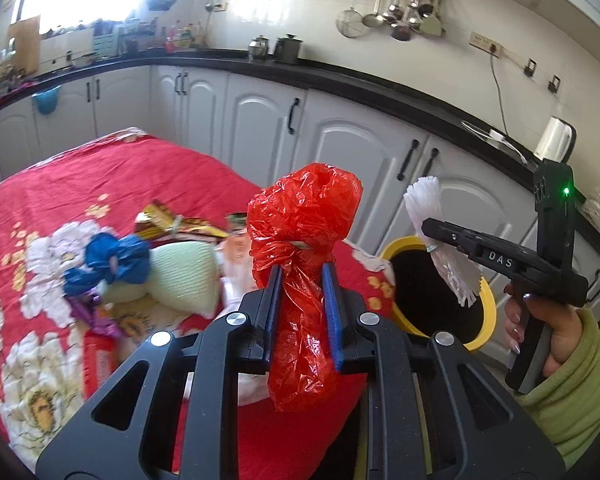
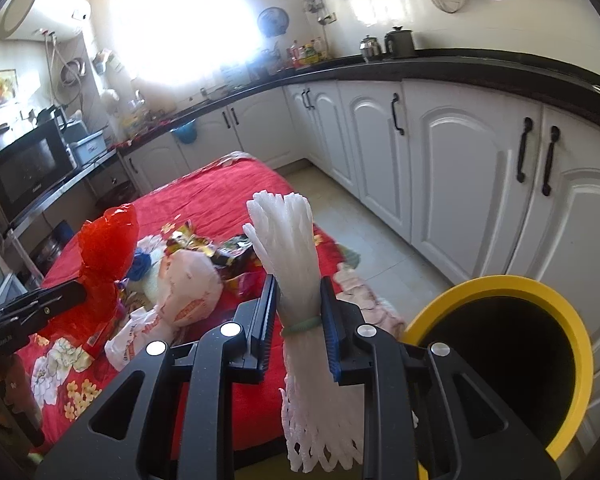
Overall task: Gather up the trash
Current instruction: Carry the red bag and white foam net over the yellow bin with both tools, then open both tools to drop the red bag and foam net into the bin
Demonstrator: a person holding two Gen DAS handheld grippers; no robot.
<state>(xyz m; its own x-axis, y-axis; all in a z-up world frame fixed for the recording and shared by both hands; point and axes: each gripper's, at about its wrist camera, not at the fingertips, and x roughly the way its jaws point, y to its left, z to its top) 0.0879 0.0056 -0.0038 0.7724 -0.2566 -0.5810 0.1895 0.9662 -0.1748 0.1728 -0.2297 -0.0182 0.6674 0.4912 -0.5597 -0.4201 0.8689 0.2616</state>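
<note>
Now the right claw [image 2: 298,320] is gripping the white foam net sleeve [image 2: 288,248] upright, nearest the yellow-rimmed round bin [image 2: 540,292] just to its right. The left claw [image 1: 302,300] is clamping the crumpled red plastic bag [image 1: 304,216] farther left, over the red floral tabletop [image 1: 100,176].

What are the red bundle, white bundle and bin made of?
Red bundle: thin plastic film, glossy, crinkled and translucent, likely a bag. White bundle: looks like foam netting, matte, with open mesh at its lower end. Bin: probably hard plastic, smooth yellow rim, dark inside.

Strong daylight is coming through the window [image 2: 172,20], which is blowing out to pure white and washing the wall around it. Both views are bending strongly at their dark, vignetted edges. The nearest trash on the red cloth [image 1: 120,176] is looking slightly blurred.
</note>
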